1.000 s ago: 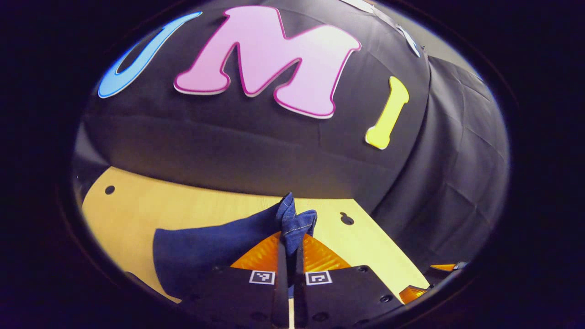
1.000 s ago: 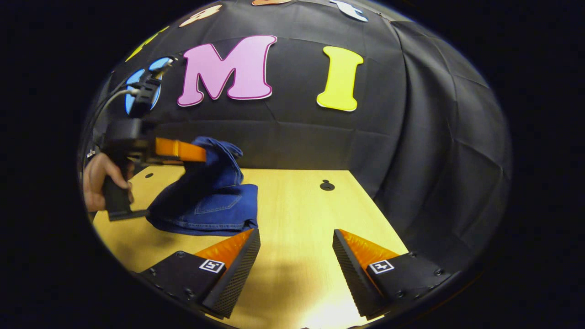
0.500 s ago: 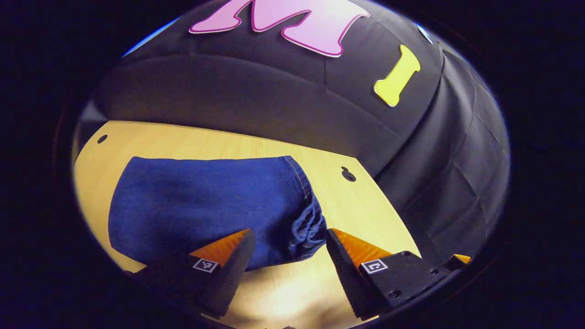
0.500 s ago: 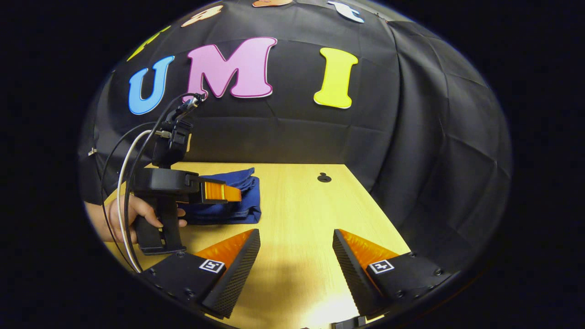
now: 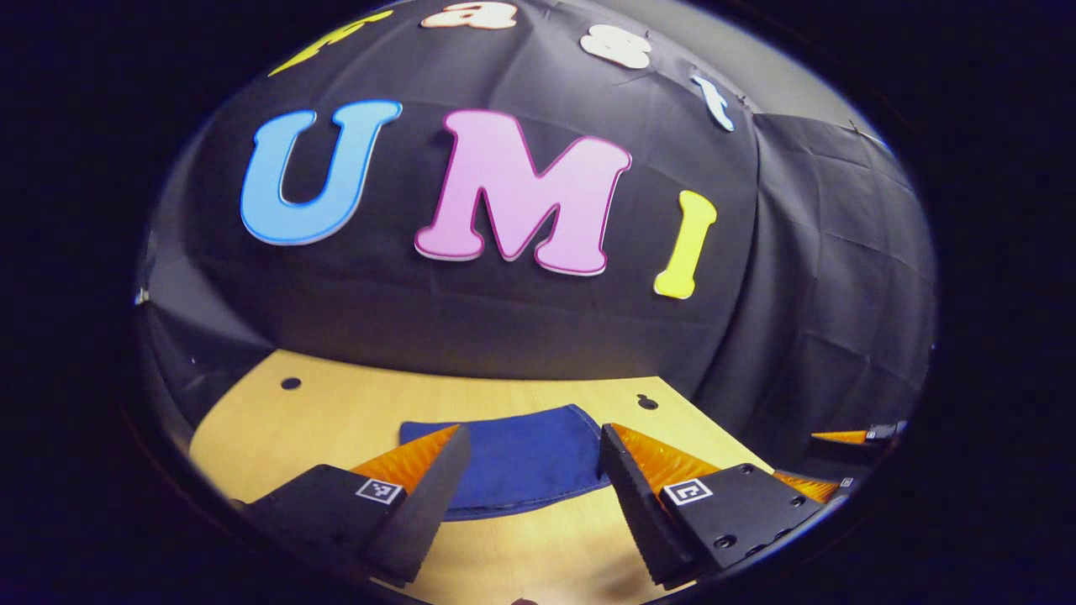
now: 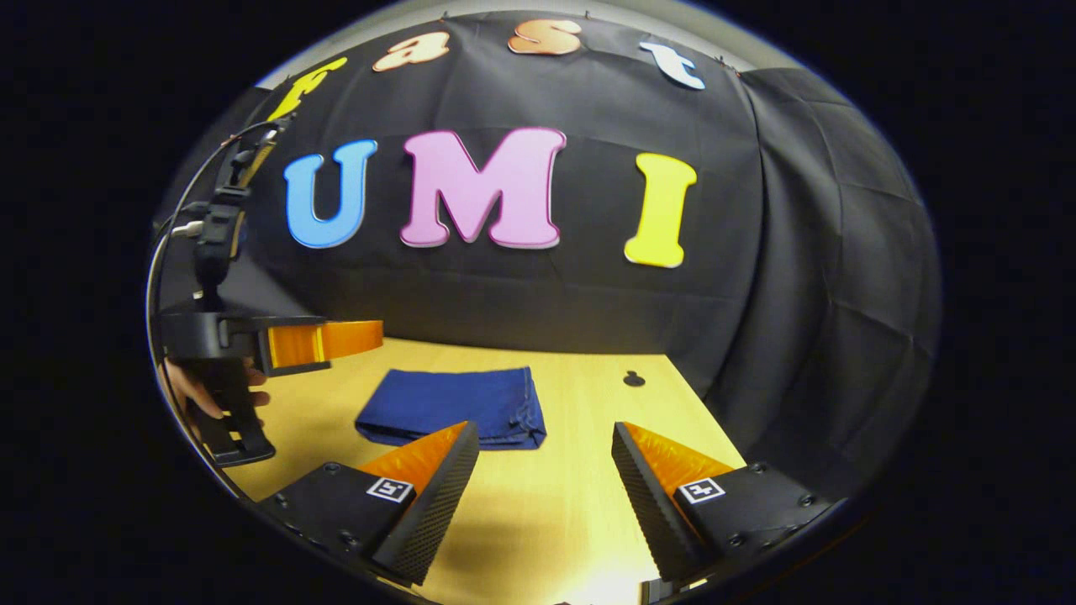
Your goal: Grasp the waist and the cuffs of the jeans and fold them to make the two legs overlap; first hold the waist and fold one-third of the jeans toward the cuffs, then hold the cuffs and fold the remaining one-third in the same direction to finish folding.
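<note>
Jeans (image 6: pixel 454 407) are seen folded flat on table (image 6: pixel 572 470); left gripper (image 5: pixel 521 470) and right gripper (image 6: pixel 545 470) fingers are held wide apart, empty.

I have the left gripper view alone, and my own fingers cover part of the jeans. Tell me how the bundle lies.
Observer: In the right gripper view the jeans lie flat on the table as a folded rectangle, with the layers stacked at its right edge.
Operator: Report where my left hand-held gripper sits relative to it.
Observer: A hand holds the left hand-held gripper off to the left of the jeans, raised and not touching them.
</note>
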